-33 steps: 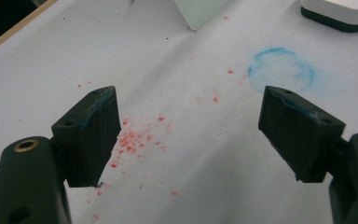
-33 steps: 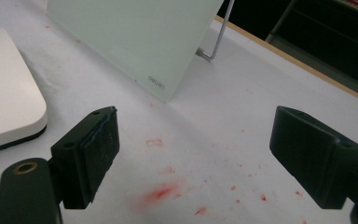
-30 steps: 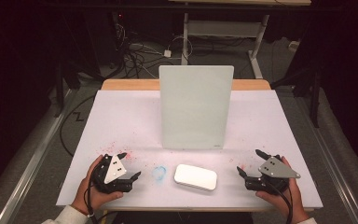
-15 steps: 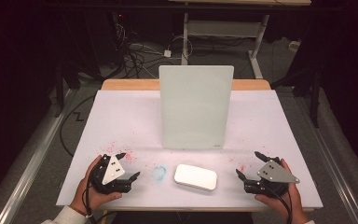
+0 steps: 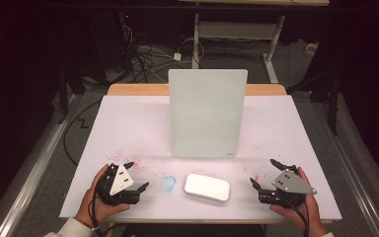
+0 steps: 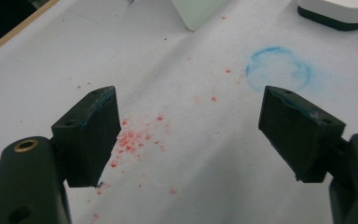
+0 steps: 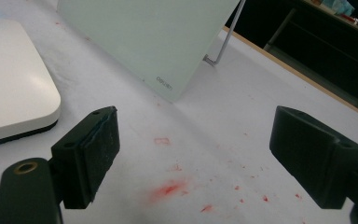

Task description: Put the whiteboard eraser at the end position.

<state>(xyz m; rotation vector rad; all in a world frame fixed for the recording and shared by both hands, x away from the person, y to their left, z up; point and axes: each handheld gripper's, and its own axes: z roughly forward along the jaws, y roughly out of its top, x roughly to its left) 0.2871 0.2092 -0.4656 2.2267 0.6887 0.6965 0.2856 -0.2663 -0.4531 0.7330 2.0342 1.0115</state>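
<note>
White paper covers the table (image 5: 128,128), and near its front edge two hands each hold a black gripper resting low over the sheet. The left gripper (image 5: 137,177) sits at the front left corner area, its jaws spread wide with nothing between them; in the left gripper view the gap (image 6: 189,135) frames bare paper flecked with red specks (image 6: 130,140). The right gripper (image 5: 264,175) lies near the front right, close to the table's right edge, jaws likewise spread apart and empty, with a red smear (image 7: 168,189) on the paper between them in the right gripper view.

Between the two grippers, well apart from both, lies the white eraser block (image 5: 207,187), a flat rounded pad with a dark underside, just back from the front edge. A faint blue ring (image 5: 168,183) marks the paper just beside its left end, between it and the left gripper.

Behind the block, near the middle of the table, stands the pale green glass board (image 5: 207,113), upright and leaning slightly back on a thin metal prop (image 7: 223,37). Open paper lies on both sides of the board out to the table's left and right edges. Beyond the wooden far edge (image 5: 138,89), cables (image 5: 143,54) trail across the dark floor.
</note>
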